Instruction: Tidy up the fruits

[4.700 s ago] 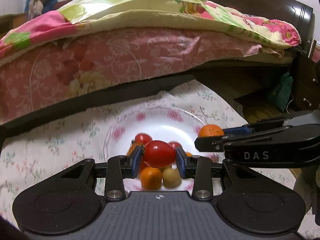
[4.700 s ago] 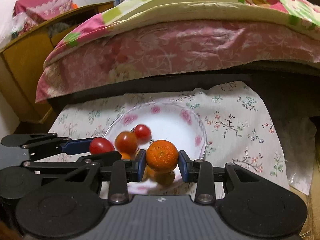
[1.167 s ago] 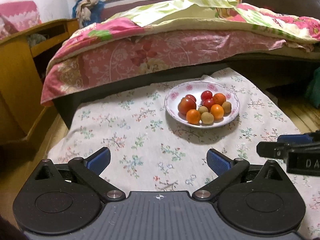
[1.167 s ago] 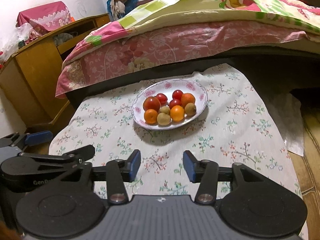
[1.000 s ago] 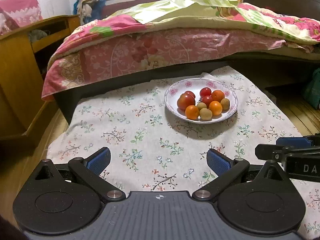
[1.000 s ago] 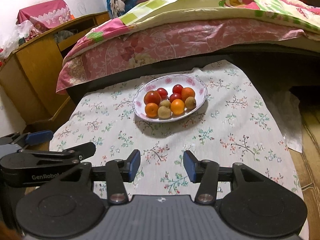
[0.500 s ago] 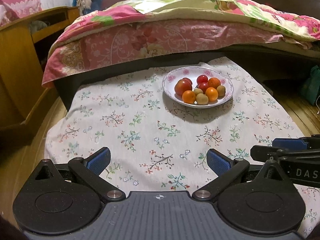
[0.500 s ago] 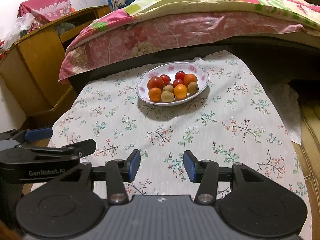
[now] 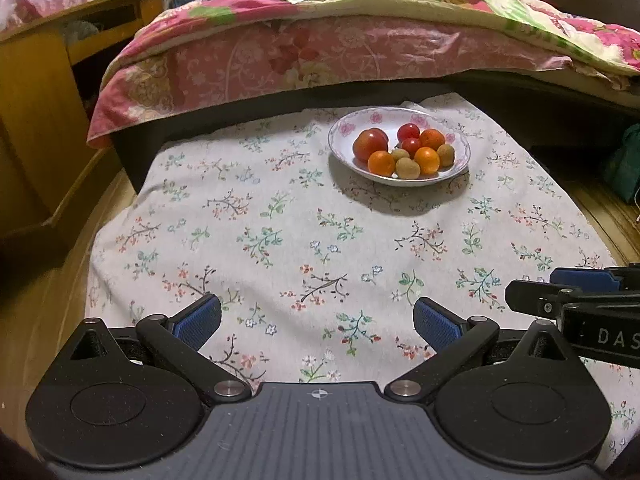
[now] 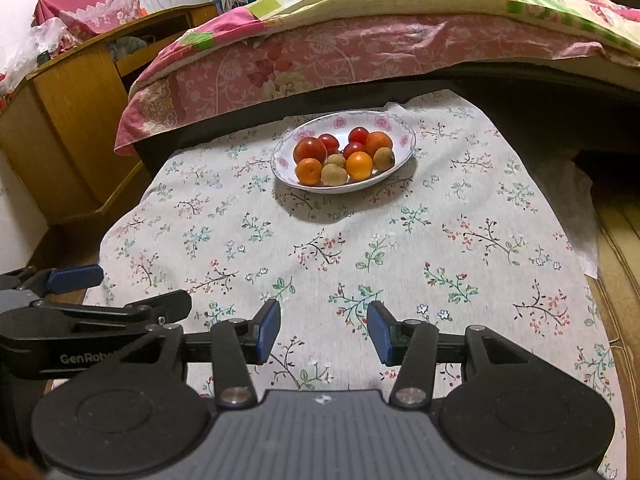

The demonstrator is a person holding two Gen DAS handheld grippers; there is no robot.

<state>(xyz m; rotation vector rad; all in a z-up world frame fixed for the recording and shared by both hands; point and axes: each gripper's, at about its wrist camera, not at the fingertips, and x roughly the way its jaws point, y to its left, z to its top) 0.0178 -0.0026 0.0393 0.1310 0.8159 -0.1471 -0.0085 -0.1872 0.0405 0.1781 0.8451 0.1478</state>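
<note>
A white flowered plate (image 9: 344, 130) (image 10: 404, 136) sits at the far side of the floral cloth (image 9: 280, 240) (image 10: 460, 220), near the bed. It holds a big red tomato (image 9: 370, 145) (image 10: 309, 150), small red tomatoes (image 9: 408, 132), orange mandarins (image 9: 381, 162) (image 10: 359, 165) and tan round fruits (image 9: 407, 168) (image 10: 334, 174). My left gripper (image 9: 317, 325) is open wide and empty over the near cloth. My right gripper (image 10: 323, 332) is open and empty too, well short of the plate. Each gripper shows at the edge of the other's view.
A bed with pink and green bedding (image 9: 320, 52) (image 10: 360, 48) runs behind the cloth. A wooden cabinet (image 9: 36, 112) (image 10: 68, 128) stands at the left. Wooden floor (image 9: 612, 216) lies to the right, with a dark green bag (image 9: 624, 160) on it.
Earlier each gripper held a fruit over the plate; both fruits now lie in it. Both grippers have drawn back, so the plate looks smaller and farther away.
</note>
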